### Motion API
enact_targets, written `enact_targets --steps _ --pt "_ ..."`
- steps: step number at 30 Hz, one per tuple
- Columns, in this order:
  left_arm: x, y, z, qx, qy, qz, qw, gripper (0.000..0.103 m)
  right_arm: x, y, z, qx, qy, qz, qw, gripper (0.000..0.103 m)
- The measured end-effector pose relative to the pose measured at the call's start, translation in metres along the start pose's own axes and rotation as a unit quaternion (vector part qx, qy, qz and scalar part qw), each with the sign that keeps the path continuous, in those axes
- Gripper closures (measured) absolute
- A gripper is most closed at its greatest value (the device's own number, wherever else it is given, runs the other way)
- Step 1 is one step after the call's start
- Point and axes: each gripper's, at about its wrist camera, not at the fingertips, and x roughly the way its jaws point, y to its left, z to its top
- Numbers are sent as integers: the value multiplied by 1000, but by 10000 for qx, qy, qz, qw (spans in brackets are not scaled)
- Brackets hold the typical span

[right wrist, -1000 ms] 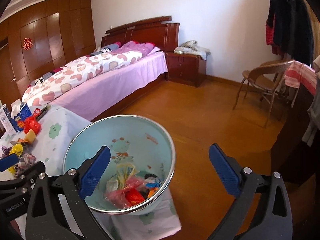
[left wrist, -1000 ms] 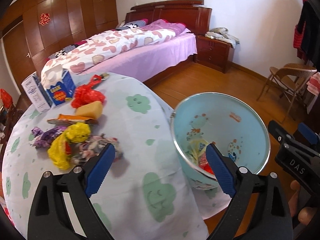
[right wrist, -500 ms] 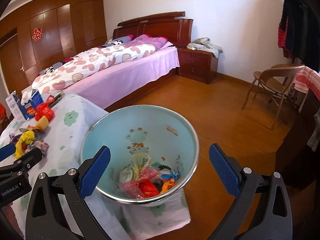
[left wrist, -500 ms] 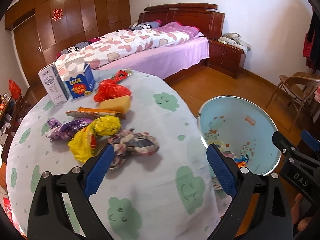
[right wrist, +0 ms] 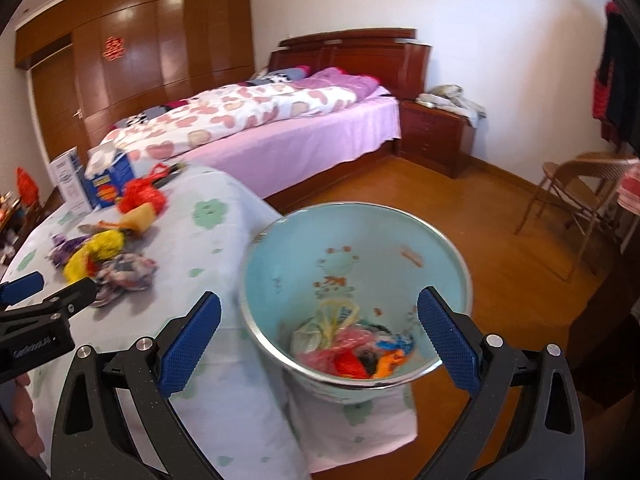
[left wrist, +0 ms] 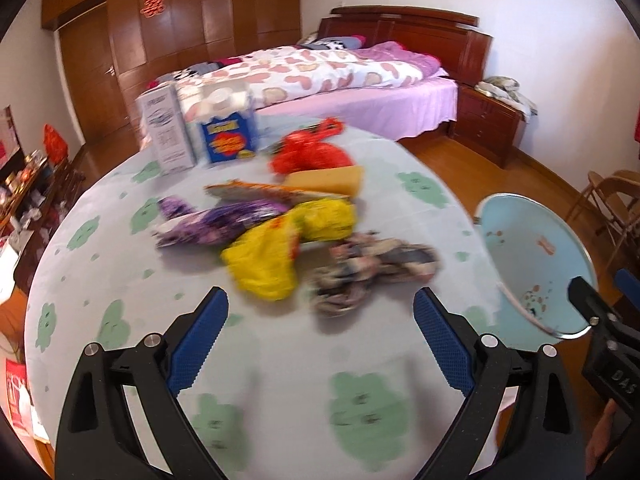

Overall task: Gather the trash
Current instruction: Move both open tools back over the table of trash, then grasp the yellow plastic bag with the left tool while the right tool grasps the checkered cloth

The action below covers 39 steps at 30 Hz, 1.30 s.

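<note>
Both grippers, left (left wrist: pixel 320 322) and right (right wrist: pixel 318 326), had jaws wide, empty; left hovered over counter (left wrist: pixel 120 280) trash (left wrist: pixel 280 248), right above the bin (right wrist: pixel 280 264).

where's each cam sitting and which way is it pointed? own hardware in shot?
Left wrist: on the left gripper, over the table, facing the trash pile; both fingers show, right gripper at right edge.
Right wrist: on the right gripper, above the bin; both fingers show, left gripper at left edge.
Shared: table, trash pile, bin, bed.
</note>
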Motion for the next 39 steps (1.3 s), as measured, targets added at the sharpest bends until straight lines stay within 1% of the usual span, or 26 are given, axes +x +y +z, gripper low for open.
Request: enact_targets --steps 4,8,9,11,14,17,20,24,26,27,29,32,35,38,39 --pt "4 35 -6 -258 65 144 9995 11 0 21 1 -129 8 212 9997 7" --pt "6 67 -10 -555 135 202 9982 11 2 39 3 -167 68 479 9987 8" --pt "6 71 -10 -587 130 212 9980 11 5 47 4 -163 94 574 9982 9" --pt "5 81 -10 -633 100 231 9977 12 8 56 6 -161 133 678 9975 15" --pt "2 91 -8 -642 2 239 9976 13 21 74 11 -92 324 884 9955 22" --pt "2 101 -8 -608 -61 224 9979 15 29 85 15 -40 435 1011 9939 24" --pt "3 112 -7 -662 -79 240 9975 16 41 106 22 -58 551 1134 9920 24" --pt "7 122 -8 -732 -48 231 9970 16 59 127 26 -174 697 1152 9907 26" --pt "10 125 -8 -737 -16 219 9970 16 70 135 27 -183 846 1170 9894 30" --pt "11 126 -9 -741 -3 221 9970 16 78 141 25 -163 1002 1215 9874 33" --pt "13 127 -9 -762 18 187 9969 16 83 143 24 -137 1168 1320 9842 50" --pt "14 126 -8 -738 12 123 9972 16 84 145 21 -131 1115 1382 9840 61" --pt "16 119 -5 -657 2 69 9978 16 82 143 19 -144 1058 1463 9834 68" --pt "16 110 -1 -599 -11 -60 9982 16 71 136 20 -92 894 1446 9854 70" --pt "17 107 1 -582 -10 -98 9983 16 62 130 22 -89 757 1406 9871 70"
